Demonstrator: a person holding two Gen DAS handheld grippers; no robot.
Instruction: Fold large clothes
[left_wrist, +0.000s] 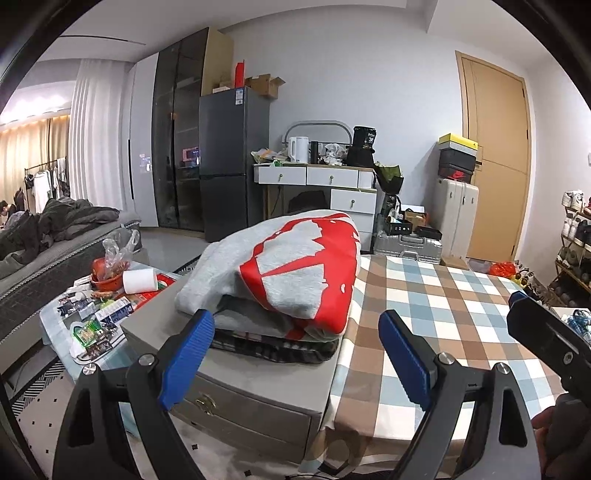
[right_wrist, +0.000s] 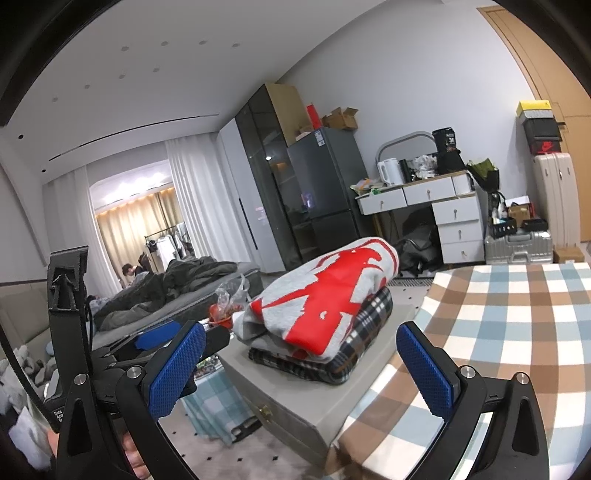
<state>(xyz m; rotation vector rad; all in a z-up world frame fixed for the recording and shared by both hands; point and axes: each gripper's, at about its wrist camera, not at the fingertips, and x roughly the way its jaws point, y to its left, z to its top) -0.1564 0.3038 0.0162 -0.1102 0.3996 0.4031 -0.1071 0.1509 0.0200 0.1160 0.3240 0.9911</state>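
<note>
A folded grey sweatshirt with a red print (left_wrist: 295, 269) (right_wrist: 325, 299) lies on top of a folded black-and-white plaid garment (left_wrist: 280, 349) (right_wrist: 351, 343), stacked on a grey drawer cabinet (left_wrist: 255, 391) (right_wrist: 306, 406). My left gripper (left_wrist: 297, 325) hovers just in front of the stack, open, nothing between its blue pads. My right gripper (right_wrist: 303, 339) is also open and empty, a little back from the stack; one of its fingers (left_wrist: 543, 332) shows at the right edge of the left wrist view. The left gripper's body (right_wrist: 110, 350) appears at the left of the right wrist view.
A table with a checked brown, blue and white cloth (left_wrist: 443, 314) (right_wrist: 498, 332) adjoins the cabinet on the right. A low table with snacks, a bowl and a paper roll (left_wrist: 107, 295) stands left. A bed with dark bedding (left_wrist: 55, 229), a fridge (left_wrist: 229, 162), a white dresser (left_wrist: 332, 184) and suitcases lie beyond.
</note>
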